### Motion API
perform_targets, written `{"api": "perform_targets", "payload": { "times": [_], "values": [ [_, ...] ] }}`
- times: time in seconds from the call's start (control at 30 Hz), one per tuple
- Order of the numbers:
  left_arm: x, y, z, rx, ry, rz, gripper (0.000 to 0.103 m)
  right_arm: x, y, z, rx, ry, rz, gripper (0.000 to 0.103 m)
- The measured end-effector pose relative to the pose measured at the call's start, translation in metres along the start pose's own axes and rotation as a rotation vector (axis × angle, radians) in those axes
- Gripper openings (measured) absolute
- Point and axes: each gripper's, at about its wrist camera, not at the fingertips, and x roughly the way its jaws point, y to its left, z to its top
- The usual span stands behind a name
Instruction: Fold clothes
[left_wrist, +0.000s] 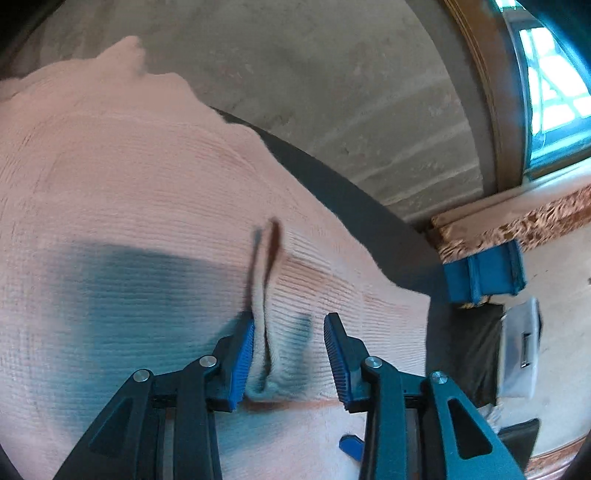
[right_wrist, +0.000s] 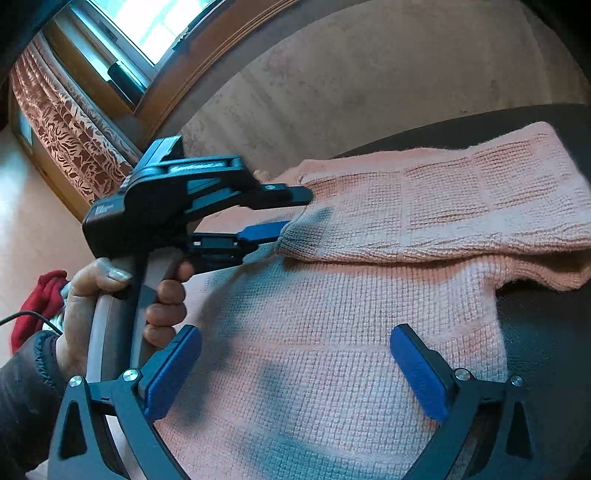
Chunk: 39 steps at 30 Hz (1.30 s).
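A pink knitted sweater (right_wrist: 314, 332) lies on a dark surface, with one sleeve (right_wrist: 443, 206) folded across its upper part. In the left wrist view the sweater (left_wrist: 129, 184) fills most of the frame. My left gripper (left_wrist: 289, 354) is partly open, its jaws astride a raised fold of the knit at the sleeve cuff; it also shows in the right wrist view (right_wrist: 295, 212), with its fingers above and below the cuff. My right gripper (right_wrist: 295, 369) is wide open and empty, hovering over the sweater's body.
The dark surface (right_wrist: 546, 332) shows to the right of the sweater and beyond it (left_wrist: 351, 192). A grey wall, a window (right_wrist: 155, 22) and a patterned curtain (right_wrist: 62, 125) stand behind. A red cloth (right_wrist: 40, 299) lies on the floor at left.
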Motion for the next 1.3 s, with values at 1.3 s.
{"api": "perform_targets", "payload": {
  "times": [1.3],
  "values": [
    [-0.195, 0.153, -0.054, -0.073, -0.274, 0.159, 0.004, -0.018, -0.015, -0.003, 0.125, -0.065, 0.043, 0.103]
  ]
}}
